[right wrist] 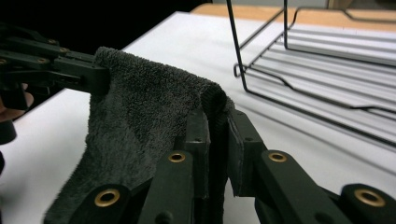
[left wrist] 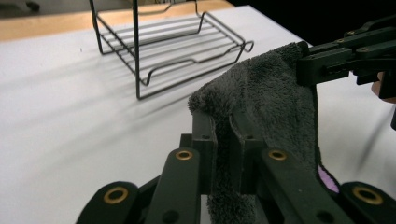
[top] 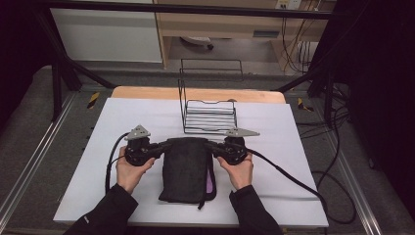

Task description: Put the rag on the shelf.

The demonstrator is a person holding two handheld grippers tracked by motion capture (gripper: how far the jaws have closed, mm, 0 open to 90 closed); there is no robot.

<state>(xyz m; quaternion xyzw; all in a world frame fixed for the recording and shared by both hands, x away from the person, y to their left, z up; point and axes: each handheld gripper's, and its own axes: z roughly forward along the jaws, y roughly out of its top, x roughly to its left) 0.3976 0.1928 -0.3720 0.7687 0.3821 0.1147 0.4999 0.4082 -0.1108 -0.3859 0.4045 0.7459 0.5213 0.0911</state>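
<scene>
The left gripper [top: 164, 146] and right gripper [top: 211, 145] are each clamping a far corner of the dark towel [top: 187, 169], lifting that edge evenly for folding.

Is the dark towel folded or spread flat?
Folded: the dark towel lies as a narrow layered stack, far corners pinched by both hand-held grippers.

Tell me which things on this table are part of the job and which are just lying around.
In the job: dark towel, pinched at its far corners by the left tool and right tool.
Lying about: black wire rack, untouched behind the towel; white table cover.
</scene>
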